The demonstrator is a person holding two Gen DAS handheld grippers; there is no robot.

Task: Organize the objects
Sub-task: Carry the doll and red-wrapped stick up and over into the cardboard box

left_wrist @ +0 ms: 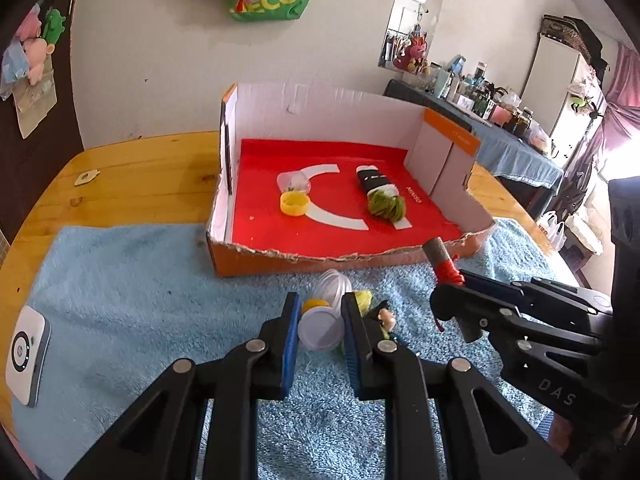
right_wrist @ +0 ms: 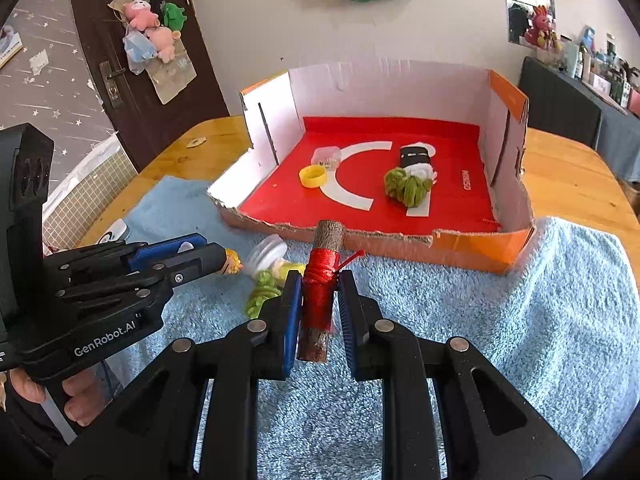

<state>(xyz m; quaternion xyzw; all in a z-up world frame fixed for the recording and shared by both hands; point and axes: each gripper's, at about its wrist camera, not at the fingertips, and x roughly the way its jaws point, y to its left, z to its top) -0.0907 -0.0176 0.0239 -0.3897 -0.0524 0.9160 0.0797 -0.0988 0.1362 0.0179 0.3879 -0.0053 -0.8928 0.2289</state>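
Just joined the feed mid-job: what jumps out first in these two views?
The red-floored cardboard box at the back of the blue towel, holding a yellow cap and a green yarn bundle. In front, the right claw grips a red-wrapped stick; the left claw clamps a small white-lidded jar.

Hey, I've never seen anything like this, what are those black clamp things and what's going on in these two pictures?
Those are two hand-held grippers a person squeezes, each carrying a camera that looks along its fingers. One picture is from the left gripper, the other from the right gripper.

The left one is closed on a small white-lidded container. The right one is closed on a short wooden stick wrapped in red cord.

Below lies a blue towel on a wooden table. Behind it stands an open cardboard box with a red floor, holding a yellow cap and a bundle with green yarn.
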